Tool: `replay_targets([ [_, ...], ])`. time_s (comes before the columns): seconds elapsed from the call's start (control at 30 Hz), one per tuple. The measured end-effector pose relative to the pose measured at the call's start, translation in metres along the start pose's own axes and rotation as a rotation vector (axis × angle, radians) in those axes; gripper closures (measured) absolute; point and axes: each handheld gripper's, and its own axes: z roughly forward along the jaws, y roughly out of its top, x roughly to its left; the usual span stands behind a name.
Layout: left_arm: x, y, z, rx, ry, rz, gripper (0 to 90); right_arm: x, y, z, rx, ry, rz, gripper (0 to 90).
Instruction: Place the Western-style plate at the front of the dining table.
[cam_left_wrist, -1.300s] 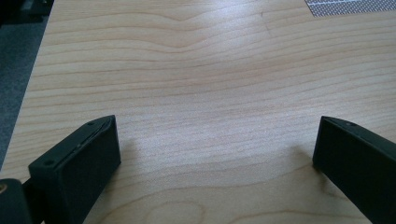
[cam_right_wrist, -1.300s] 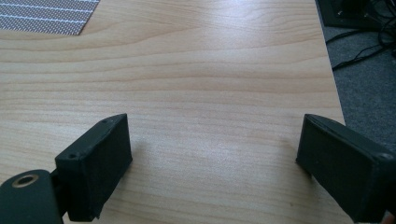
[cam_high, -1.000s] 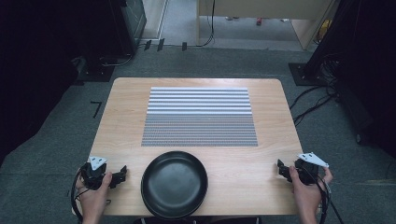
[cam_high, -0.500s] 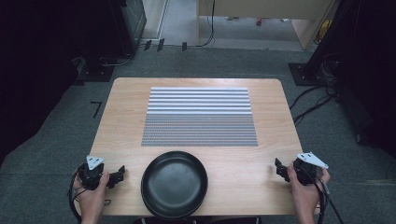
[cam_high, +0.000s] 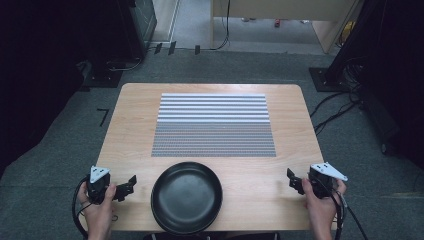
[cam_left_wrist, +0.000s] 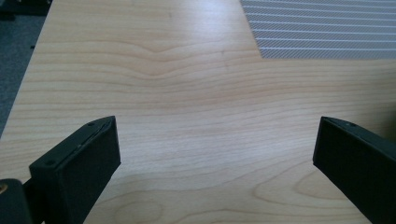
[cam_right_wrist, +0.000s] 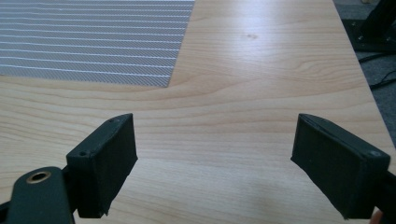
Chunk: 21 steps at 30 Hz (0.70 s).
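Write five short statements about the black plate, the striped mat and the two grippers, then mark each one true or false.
1. The black plate sits at the table's near edge, between the two grippers. True.
2. The left gripper is shut on the plate's rim. False: its jaws stand wide apart over bare wood, beside the plate.
3. The striped mat lies beyond the plate, toward the far edge. True.
4. The plate rests on the mat. False: it sits on bare wood in front of it.
5. The right gripper is open and holds nothing. True.
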Motion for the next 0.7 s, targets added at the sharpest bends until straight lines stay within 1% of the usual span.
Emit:
replay_targets([
  [0.03, 0.000, 0.000, 0.000, 0.000, 0.000, 0.000, 0.5, 0.000, 0.000, 0.000, 0.000, 0.000, 0.000, 13.2],
  [0.07, -0.003, 0.001, -0.001, -0.003, -0.018, -0.001, 0.5, 0.003, 0.001, -0.001, -0.005, 0.009, -0.005, 13.2],
  [0.1, -0.004, 0.002, -0.002, -0.005, -0.036, -0.011, 0.5, 0.005, 0.001, -0.001, -0.005, 0.011, -0.004, 13.3],
  [0.13, -0.005, 0.002, -0.003, -0.008, -0.046, -0.017, 0.5, 0.007, 0.002, -0.001, -0.006, 0.015, -0.006, 13.3],
  [0.17, -0.005, 0.002, -0.003, -0.008, -0.046, -0.017, 0.5, 0.007, 0.002, -0.001, -0.006, 0.015, -0.006, 13.3],
  [0.27, -0.009, 0.004, -0.005, -0.014, -0.071, -0.026, 0.5, 0.013, 0.003, -0.003, -0.009, 0.034, -0.008, 13.3],
  [0.37, -0.015, 0.006, -0.007, -0.016, -0.093, -0.020, 0.5, 0.021, 0.004, -0.005, -0.014, 0.062, -0.009, 13.3],
  [0.43, -0.017, 0.007, -0.008, -0.017, -0.100, -0.019, 0.5, 0.023, 0.004, -0.005, -0.016, 0.068, -0.012, 13.3],
  [0.47, -0.019, 0.007, -0.009, -0.017, -0.112, -0.021, 0.5, 0.027, 0.005, -0.006, -0.019, 0.080, -0.009, 13.4],
  [0.5, -0.020, 0.008, -0.009, -0.017, -0.120, -0.021, 0.5, 0.028, 0.005, -0.006, -0.022, 0.083, -0.006, 13.5],
  [0.53, -0.025, 0.009, -0.010, -0.019, -0.133, -0.017, 0.5, 0.031, 0.006, -0.006, -0.022, 0.093, -0.004, 13.5],
  [0.6, -0.027, 0.009, -0.012, -0.021, -0.139, -0.010, 0.5, 0.033, 0.006, -0.006, -0.022, 0.097, -0.006, 13.5],
  [0.63, -0.029, 0.010, -0.012, -0.021, -0.145, -0.004, 0.5, 0.037, 0.007, -0.007, -0.024, 0.107, -0.012, 13.5],
  [0.67, -0.033, 0.011, -0.014, -0.023, -0.152, 0.000, 0.5, 0.039, 0.007, -0.007, -0.025, 0.113, -0.012, 13.5],
  [0.7, -0.033, 0.011, -0.014, -0.023, -0.152, 0.000, 0.5, 0.039, 0.007, -0.007, -0.025, 0.113, -0.012, 13.5],
])
